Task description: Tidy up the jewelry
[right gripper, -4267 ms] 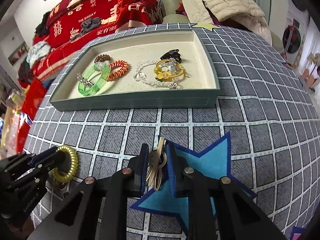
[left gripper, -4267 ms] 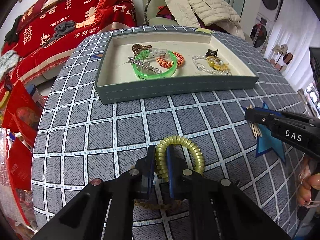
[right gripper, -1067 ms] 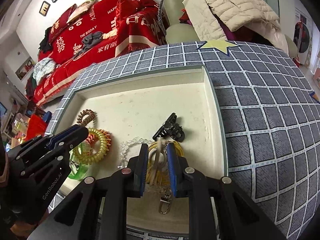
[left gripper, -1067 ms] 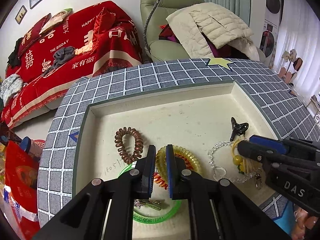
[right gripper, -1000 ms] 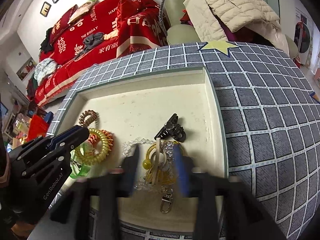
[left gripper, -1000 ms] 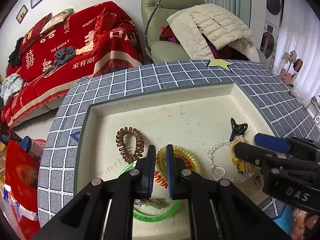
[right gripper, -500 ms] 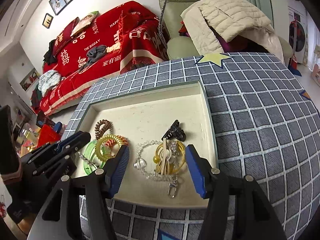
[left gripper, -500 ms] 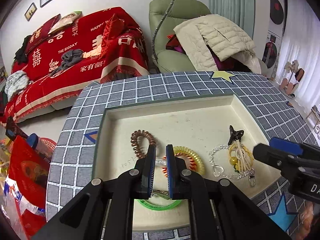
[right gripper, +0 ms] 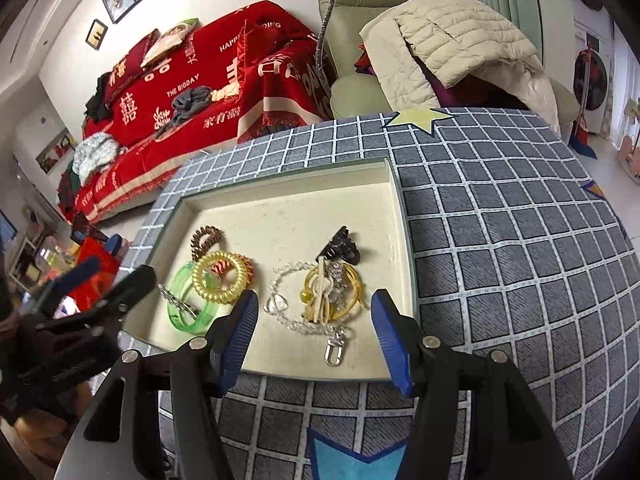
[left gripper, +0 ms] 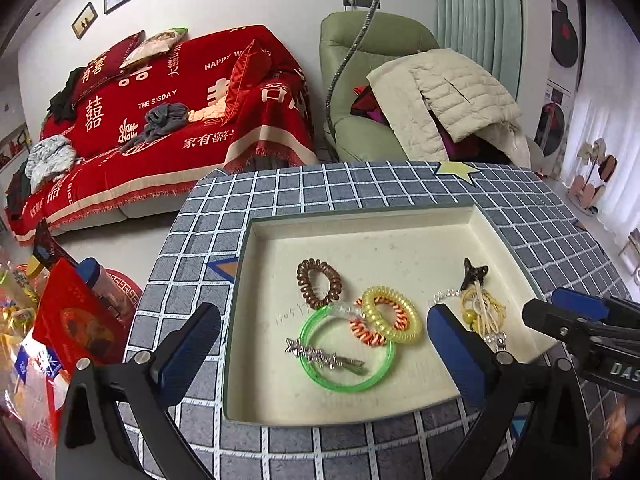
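Note:
A cream-lined tray [left gripper: 360, 414] [right gripper: 406, 240] on the checked table holds the jewelry. A yellow coil hair tie [left gripper: 392, 314] [right gripper: 220, 278] lies on an orange coil tie, next to a green bangle [left gripper: 346, 376] [right gripper: 188, 312], a brown coil tie [left gripper: 319, 282] and a silver star clip [left gripper: 324, 358]. On the right lie a bead chain, a yellow ring bunch [right gripper: 332, 292] and a black claw clip [right gripper: 340, 246]. My left gripper [left gripper: 320, 340] is open and empty above the tray's near edge. My right gripper [right gripper: 312, 324] is open and empty near the yellow bunch.
The round table has a grey checked cloth [right gripper: 500, 264] with a blue star patch [right gripper: 352, 460] at the near edge. A red-covered sofa [left gripper: 160, 112] and a green armchair [left gripper: 380, 80] with a quilted jacket stand beyond. Red bags [left gripper: 76, 328] sit at the left.
My left gripper has opened wide and let go of the yellow coil tie, which now lies in the tray. Both grippers have pulled back and up from the tray; the right one stays open.

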The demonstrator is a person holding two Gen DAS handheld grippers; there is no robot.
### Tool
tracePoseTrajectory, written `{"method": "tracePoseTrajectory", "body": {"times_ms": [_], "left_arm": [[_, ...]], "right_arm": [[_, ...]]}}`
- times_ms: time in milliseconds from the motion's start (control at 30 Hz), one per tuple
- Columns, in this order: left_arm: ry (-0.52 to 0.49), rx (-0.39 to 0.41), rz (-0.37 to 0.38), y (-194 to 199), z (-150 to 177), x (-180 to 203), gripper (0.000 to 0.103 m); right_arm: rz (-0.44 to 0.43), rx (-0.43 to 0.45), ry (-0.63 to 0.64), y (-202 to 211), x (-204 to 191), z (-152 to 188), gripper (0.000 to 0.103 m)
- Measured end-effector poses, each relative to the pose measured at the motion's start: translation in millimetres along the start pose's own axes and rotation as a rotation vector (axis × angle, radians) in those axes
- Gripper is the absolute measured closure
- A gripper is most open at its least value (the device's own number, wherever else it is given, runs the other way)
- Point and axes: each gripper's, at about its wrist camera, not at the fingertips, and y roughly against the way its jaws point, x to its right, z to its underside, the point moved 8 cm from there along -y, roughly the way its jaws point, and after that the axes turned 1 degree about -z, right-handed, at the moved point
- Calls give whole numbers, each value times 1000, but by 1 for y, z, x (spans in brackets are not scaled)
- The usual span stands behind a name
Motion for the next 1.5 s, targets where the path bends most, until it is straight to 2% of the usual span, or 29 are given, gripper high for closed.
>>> {"method": "tracePoseTrajectory", "body": {"times_ms": [100, 133, 200, 300, 433, 467, 500, 700, 1033, 1300, 1500], "left_arm": [[5, -2, -8, 6, 4, -3, 0], [9, -5, -10, 7, 4, -4, 0], [19, -12, -19, 10, 8, -6, 0], [21, -30, -28, 12, 15, -9, 0], [11, -35, -54, 16, 24, -11, 0], [7, -32, -63, 19, 26, -11, 0], [5, -27, -68, 21, 27, -11, 0], [25, -12, -63, 40, 35, -11, 0], [58, 85, -116, 88, 55, -20, 0], [75, 97, -143, 110, 83, -22, 0], [85, 98, -135, 118, 91, -20, 0]], "right_arm": [[26, -4, 14, 2, 0, 2, 39], [28, -2, 19, 3, -1, 3, 35], [40, 7, 30, 6, -3, 4, 20], [59, 30, 49, 10, -5, 5, 13], [71, 42, 55, 14, -5, 9, 11], [80, 46, 58, 15, -5, 11, 3], [87, 57, 61, 17, -5, 12, 0], [109, 144, 74, 39, -11, 14, 0], [133, 194, 112, 76, -25, 40, 0], [208, 238, 148, 101, -31, 68, 0], [245, 268, 162, 117, -32, 81, 0]]}}
